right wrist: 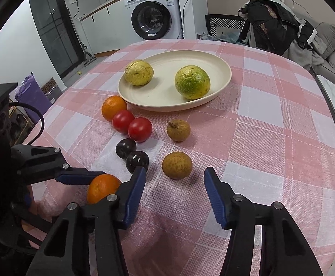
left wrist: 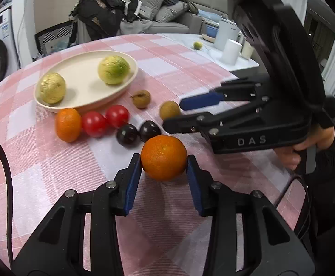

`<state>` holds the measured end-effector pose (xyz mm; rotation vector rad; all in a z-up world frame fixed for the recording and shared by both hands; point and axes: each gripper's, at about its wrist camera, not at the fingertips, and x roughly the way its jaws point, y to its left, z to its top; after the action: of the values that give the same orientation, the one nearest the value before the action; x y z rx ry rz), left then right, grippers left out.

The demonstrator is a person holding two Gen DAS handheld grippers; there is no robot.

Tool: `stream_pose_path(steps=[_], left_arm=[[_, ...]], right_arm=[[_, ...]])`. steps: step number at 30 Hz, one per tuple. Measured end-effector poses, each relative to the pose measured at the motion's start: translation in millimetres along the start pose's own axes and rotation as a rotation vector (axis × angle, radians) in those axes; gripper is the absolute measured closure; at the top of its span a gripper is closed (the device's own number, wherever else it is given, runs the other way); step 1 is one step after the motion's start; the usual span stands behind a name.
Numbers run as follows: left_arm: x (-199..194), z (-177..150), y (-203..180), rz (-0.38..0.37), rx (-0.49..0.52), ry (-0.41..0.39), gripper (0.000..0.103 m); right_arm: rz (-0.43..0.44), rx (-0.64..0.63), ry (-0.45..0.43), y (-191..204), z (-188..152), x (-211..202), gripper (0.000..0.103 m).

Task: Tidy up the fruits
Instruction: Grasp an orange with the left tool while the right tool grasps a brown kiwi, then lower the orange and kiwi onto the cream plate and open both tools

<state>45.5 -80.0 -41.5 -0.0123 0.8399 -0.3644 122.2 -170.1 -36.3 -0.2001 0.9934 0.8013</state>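
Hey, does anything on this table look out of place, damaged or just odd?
Nothing spilled or broken. One oddity: a small yellow-green fruit sits alone on the white side table, apart from the fruits on the pink checked tablecloth. The yellow wrinkled fruit on the cream plate has rough, cracked-looking skin.

Beyond my pink checked tablecloth [right wrist: 271, 126] I see a white washing machine [right wrist: 154, 11], a grey sofa [left wrist: 167, 16] piled with cushions, and a clothes-draped chair [right wrist: 268, 20].

Plate [right wrist: 222, 69] on worktop [right wrist: 271, 138] w/ 2 fruits in it; tomatoes [right wrist: 132, 125], plums [right wrist: 132, 154], longans [right wrist: 177, 147] in front; orange [left wrist: 164, 157] btwn left tongs [left wrist: 164, 165].
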Motion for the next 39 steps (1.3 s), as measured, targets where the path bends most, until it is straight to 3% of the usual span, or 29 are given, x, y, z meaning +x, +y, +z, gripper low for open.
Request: stream_pose_path(steps=[17,25,39], left_arm=[[-18.4,5.3,32.1,0.063,-0.095,-0.056,0.067],[-24.1,7.8,42.8,0.103,-0.117,-0.087,0.067],[-38.9,21.1,87.1,0.203,-0.205,-0.142,0.067]], right_arm=[[-0.039,0.011,0.0,1.3,0.6,12.0,0.073],[-0.039,0.0,-0.029,2.2,1.7,6.3,0.074],[-0.025,0.025,-0.172,4.2,13.4,-28.9,0.074]])
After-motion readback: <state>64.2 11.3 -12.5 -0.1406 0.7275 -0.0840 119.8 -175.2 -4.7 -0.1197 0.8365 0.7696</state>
